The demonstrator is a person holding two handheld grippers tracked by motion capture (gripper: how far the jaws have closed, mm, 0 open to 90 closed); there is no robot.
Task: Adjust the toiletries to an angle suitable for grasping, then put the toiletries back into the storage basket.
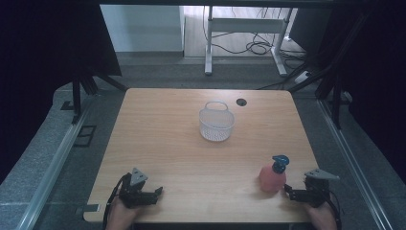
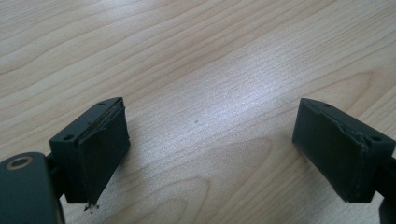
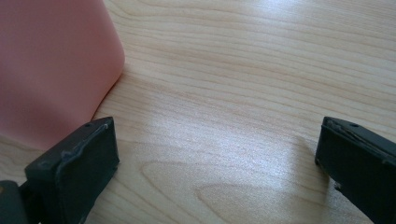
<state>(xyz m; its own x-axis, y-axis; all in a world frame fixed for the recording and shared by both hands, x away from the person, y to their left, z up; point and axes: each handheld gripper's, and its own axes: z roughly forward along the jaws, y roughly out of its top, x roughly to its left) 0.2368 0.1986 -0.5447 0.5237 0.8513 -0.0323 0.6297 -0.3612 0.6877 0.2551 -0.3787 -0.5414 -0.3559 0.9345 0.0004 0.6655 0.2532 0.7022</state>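
A pink bottle [image 1: 272, 178] with a blue pump top stands near the table's front right; its pink side [image 3: 51, 70] rises close beside the left jaw in the right gripper view. My right gripper [image 1: 289, 192] rests just right of the bottle, jaws wide open over bare wood [image 3: 217, 158], nothing between them. My left gripper [image 1: 160, 191] lies at the front left, also open [image 2: 210, 154] above bare wood. A white mesh basket [image 1: 216, 129] with a handle sits mid-table toward the back, far from both grippers.
The wooden table [image 1: 167, 143] has a dark cable hole [image 1: 241, 101] near its back edge. Black frame legs stand at both back corners. A white desk frame [image 1: 244, 28] with cables is on the floor beyond the table.
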